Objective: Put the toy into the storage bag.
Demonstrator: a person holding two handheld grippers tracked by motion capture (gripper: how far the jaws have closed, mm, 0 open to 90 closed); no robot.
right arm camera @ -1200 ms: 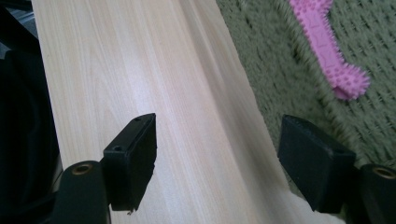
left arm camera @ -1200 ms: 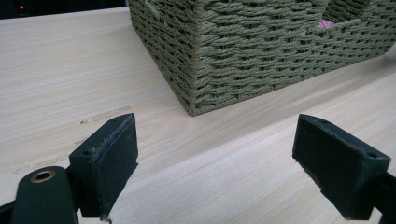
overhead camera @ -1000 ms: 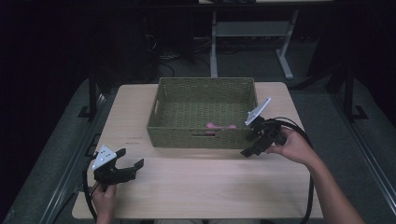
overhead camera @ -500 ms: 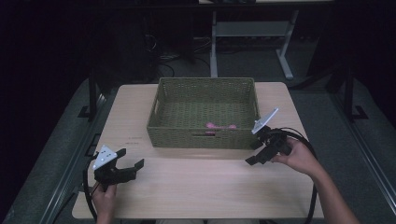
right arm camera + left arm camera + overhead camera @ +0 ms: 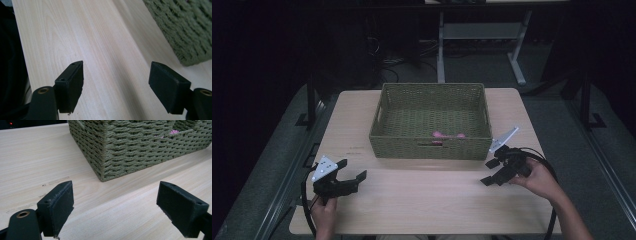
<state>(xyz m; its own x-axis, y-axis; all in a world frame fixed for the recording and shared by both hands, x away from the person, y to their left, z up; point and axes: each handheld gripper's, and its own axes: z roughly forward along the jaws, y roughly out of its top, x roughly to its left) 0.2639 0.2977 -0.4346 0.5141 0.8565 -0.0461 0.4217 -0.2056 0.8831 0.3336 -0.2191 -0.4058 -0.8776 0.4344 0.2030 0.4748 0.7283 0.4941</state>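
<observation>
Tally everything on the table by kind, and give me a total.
Green woven basket: 1
Pink thing lying in the basket, too small to tell if it is more than one piece: 1
Hand-held grippers, left gripper and right gripper, both open and empty: 2
Total: 4

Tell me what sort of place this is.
Probably a lab or workshop set up for recording: a pale wooden table holding one woven basket, a metal desk frame behind, and loose cables on the dark floor.

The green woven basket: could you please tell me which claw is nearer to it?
Right. The right claw sits just off the basket's near right corner; the left claw is farther off its near left corner.
</observation>
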